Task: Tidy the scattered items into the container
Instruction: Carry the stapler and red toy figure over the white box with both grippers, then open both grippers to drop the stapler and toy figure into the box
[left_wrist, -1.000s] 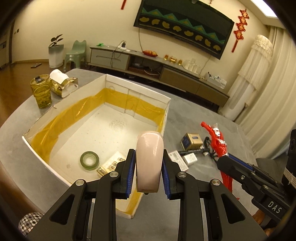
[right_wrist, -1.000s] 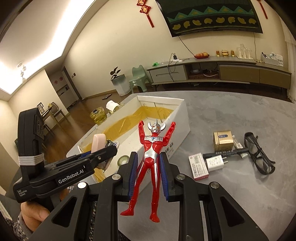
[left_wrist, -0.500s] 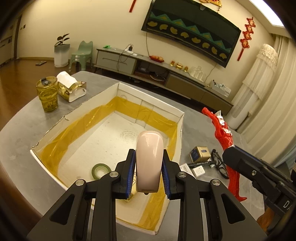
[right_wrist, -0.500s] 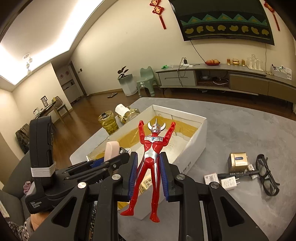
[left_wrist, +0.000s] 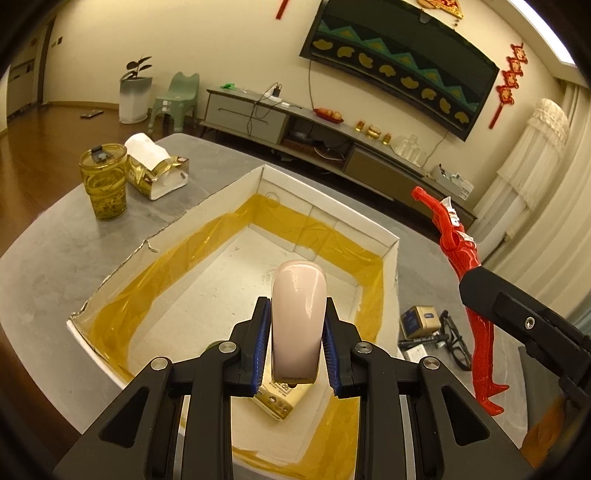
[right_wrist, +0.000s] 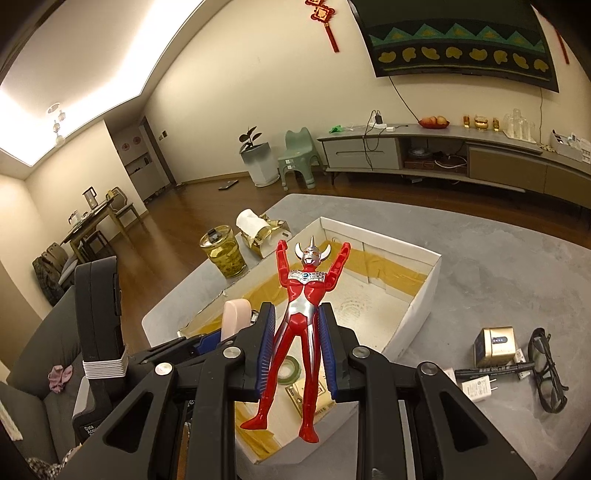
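Left wrist: left gripper (left_wrist: 295, 354) clamps pink case (left_wrist: 298, 317) | right gripper (right_wrist: 297, 354) clamps figure (right_wrist: 301, 314)

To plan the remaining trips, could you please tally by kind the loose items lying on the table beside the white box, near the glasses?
Gold box: 1
Black marker: 1
White charger plug: 1
Black glasses: 1
Total: 4 in plain view
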